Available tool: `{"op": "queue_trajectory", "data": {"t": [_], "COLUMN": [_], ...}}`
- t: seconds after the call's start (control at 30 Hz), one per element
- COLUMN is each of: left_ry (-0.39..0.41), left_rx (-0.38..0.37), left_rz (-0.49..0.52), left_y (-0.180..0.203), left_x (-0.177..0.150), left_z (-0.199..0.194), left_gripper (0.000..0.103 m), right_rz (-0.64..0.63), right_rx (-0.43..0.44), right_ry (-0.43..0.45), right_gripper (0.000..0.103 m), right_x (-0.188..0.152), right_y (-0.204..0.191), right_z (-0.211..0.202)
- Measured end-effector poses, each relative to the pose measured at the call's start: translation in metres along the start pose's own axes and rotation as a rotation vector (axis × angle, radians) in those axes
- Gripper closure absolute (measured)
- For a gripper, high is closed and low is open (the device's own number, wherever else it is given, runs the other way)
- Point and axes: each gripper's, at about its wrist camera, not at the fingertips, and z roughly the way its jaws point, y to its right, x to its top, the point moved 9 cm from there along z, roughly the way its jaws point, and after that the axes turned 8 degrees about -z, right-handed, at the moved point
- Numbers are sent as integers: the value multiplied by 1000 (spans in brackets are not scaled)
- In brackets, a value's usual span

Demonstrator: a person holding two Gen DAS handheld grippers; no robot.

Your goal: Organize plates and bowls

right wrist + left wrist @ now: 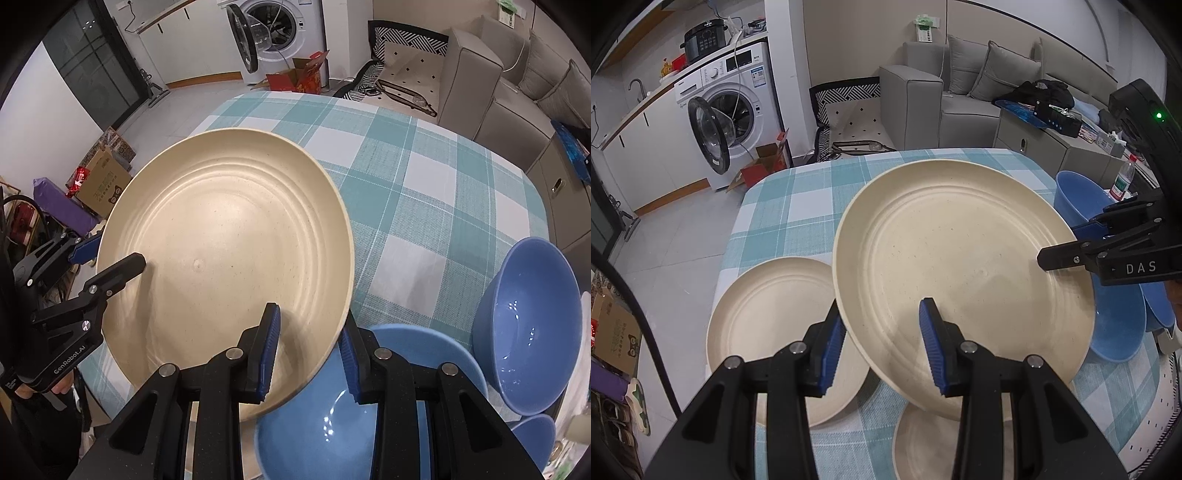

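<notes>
A large round cream plastic plate [960, 273] hangs tilted above the teal-and-white checked tablecloth [798, 206], gripped from two sides. The left gripper [882, 347] is clamped on its near rim, one blue pad above and one below; the right gripper [308, 356] pinches the opposite rim the same way. A smaller cream plate [768, 325] lies flat on the cloth beside it, and glossy blue bowls [532, 336] sit close together near the right gripper
</notes>
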Motion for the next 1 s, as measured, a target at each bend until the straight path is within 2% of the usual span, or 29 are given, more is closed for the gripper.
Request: {"op": "queue_trajectory", "data": {"t": [0.57,1.0], "left_ry": [32,-1], "left_rx": [10,8], "left_rz": [-12,-20], "left_y": [-15,-21], "left_x": [-24,-54], "left_z": [-37,-41], "left_gripper": [64,64], "right_rz": [-94,-143], "right_rx": [26,37], "right_ry": [5,-12], "right_gripper": [71,71], "right_x": [-21,-46], "right_y": [-44,-67], "right_z": [-17,-15]}}
